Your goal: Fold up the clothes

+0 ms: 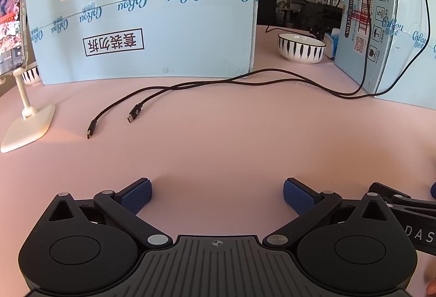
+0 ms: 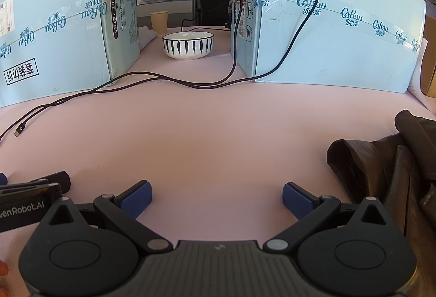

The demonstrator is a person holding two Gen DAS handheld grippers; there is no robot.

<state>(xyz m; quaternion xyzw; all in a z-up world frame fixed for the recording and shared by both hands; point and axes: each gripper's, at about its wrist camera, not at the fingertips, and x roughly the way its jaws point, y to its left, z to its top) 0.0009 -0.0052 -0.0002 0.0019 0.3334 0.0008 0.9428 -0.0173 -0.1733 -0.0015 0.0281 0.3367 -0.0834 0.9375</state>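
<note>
Right wrist view: the right gripper point(image 2: 217, 197) is held low over the pink tabletop point(image 2: 218, 133), jaws spread wide, nothing between the blue pads point(image 2: 295, 199). A dark brown garment point(image 2: 387, 169) (leather-like sheen, exact type cannot be told) is seen bunched in a rumpled heap just to the right of that gripper, partly cut off by the frame edge. No neat fold is shown on the visible part.

In the left wrist view, the left gripper point(image 1: 217, 195) is likewise released and empty, side by side with the right one; the garment is not seen there.

Step in hand, as judged: both tools are parked free beside an unfolded heap, so a grasp on the garment is what is called for. An edge or corner would have to be found, pinched and pulled flat into the bare middle of the table.

Two USB-C cables point(image 1: 169, 95) lie across the far side (snag risk if cloth is dragged that far). A striped bowl point(image 2: 188, 45) is set between the two blue cartons point(image 2: 340, 33), well apart.
</note>
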